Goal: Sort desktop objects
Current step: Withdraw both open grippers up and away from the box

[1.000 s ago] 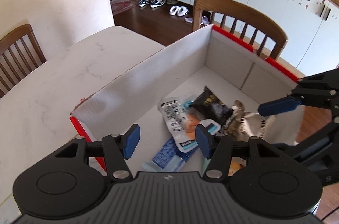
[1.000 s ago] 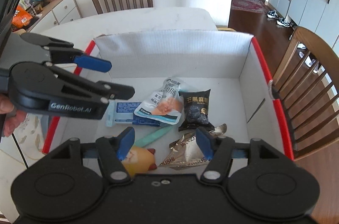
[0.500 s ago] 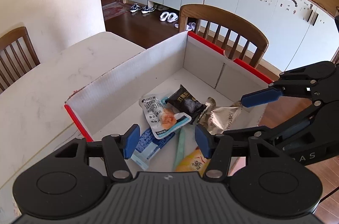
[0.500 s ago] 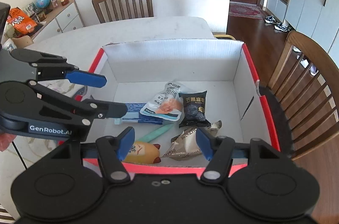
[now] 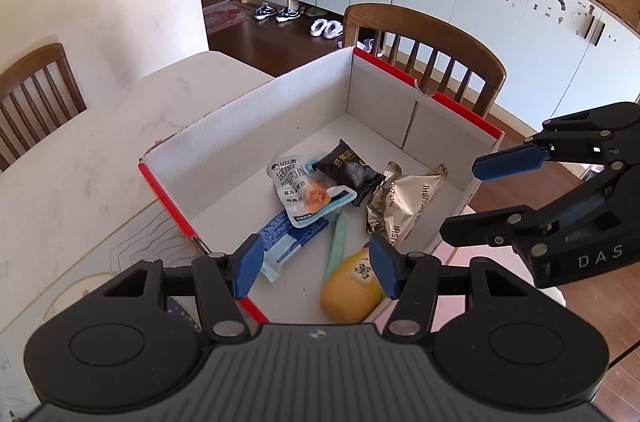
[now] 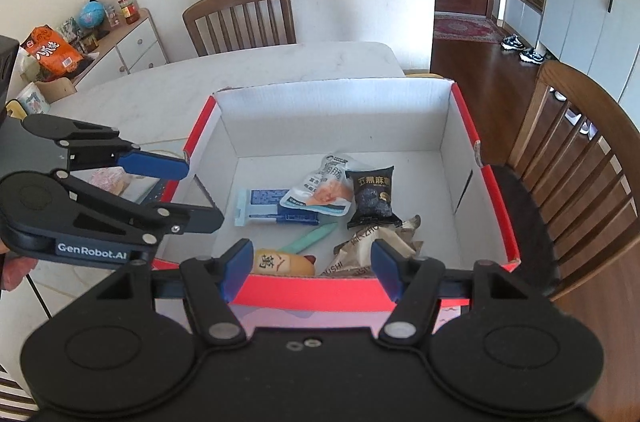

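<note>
1. The counter [image 5: 80, 158] is pale marble; the left wrist view shows it stretching left of the left gripper [image 5: 316, 264], while the right wrist view shows its far rounded end beyond the box [image 6: 400, 110].
2. The box, white inside with red edges, lies ahead of and below both grippers. The right view alone shows its near red wall, just under the right gripper [image 6: 308, 268].
3. Chairs: the left view shows one chair [image 5: 424, 34] behind the box's far wall; the right view shows another chair [image 6: 240, 14] at the counter's far end.
4. Only the right view shows a sideboard [image 6: 120, 50] with an orange bag [image 6: 52, 52], far left of the gripper.
5. Left gripper: jaws apart, nothing between them; they have just been opening. In the right view it hangs left of the box.
6. Right gripper: jaws apart, empty, to the right of the box in the left view.
7. Inside the box, ahead of both grippers: a silver pouch [image 5: 404, 200], a white pouch [image 5: 308, 194], a black packet [image 5: 348, 170], a blue wrapper [image 5: 284, 242], a yellow toy [image 5: 352, 286] and a green stick [image 5: 336, 246].
8. The right view shows the toy only partly, behind the near wall.
</note>
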